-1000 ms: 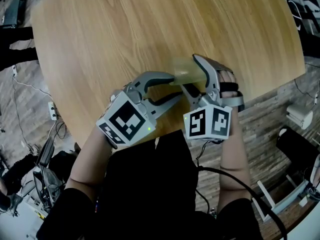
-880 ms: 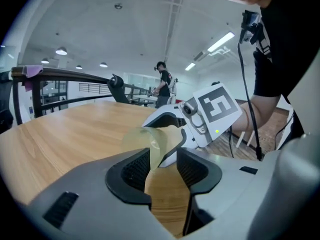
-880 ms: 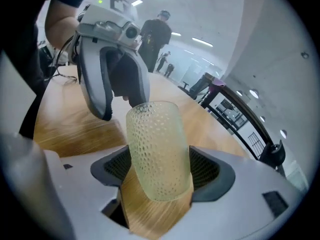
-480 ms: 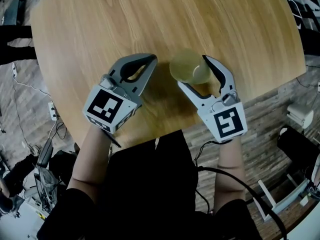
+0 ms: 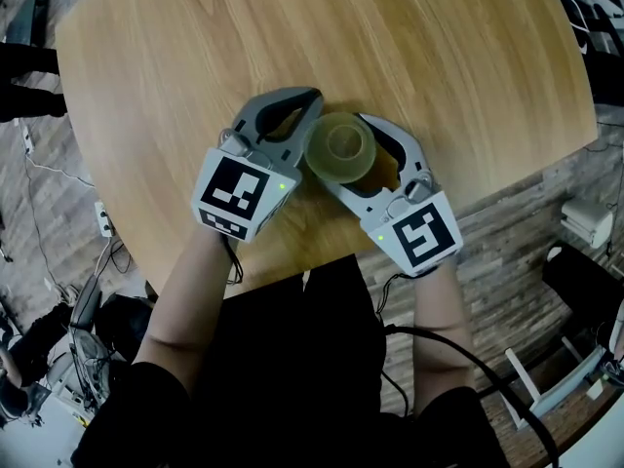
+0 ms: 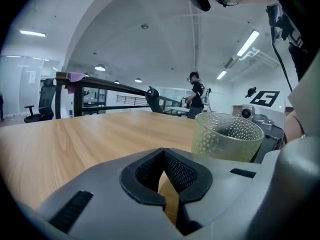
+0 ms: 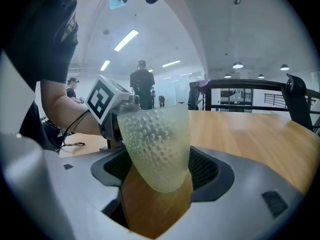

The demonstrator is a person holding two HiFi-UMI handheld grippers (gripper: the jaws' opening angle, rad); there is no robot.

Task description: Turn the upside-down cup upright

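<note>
A translucent yellowish dimpled cup (image 5: 343, 146) is mouth up near the front of the wooden table (image 5: 175, 57). My right gripper (image 5: 347, 154) is shut on it, one jaw on each side of its wall. In the right gripper view the cup (image 7: 156, 144) leans slightly between the pads (image 7: 205, 169), wide end up. I cannot tell whether its base rests on the table. My left gripper (image 5: 310, 105) is shut on nothing, its tip just left of the cup. In the left gripper view its jaws (image 6: 164, 154) meet, and the cup (image 6: 227, 136) stands to their right.
The table's curved front edge (image 5: 292, 276) runs just under both grippers, against the person's body. Cables and gear lie on the floor at the left (image 5: 58, 300). A person (image 6: 196, 94) stands far beyond the table, near a dark railing (image 6: 115, 89).
The left gripper came off the cup, shut, drew away left, then came back beside it. The right gripper rolled over with the cup, whose mouth now faces up, and shifted left.
</note>
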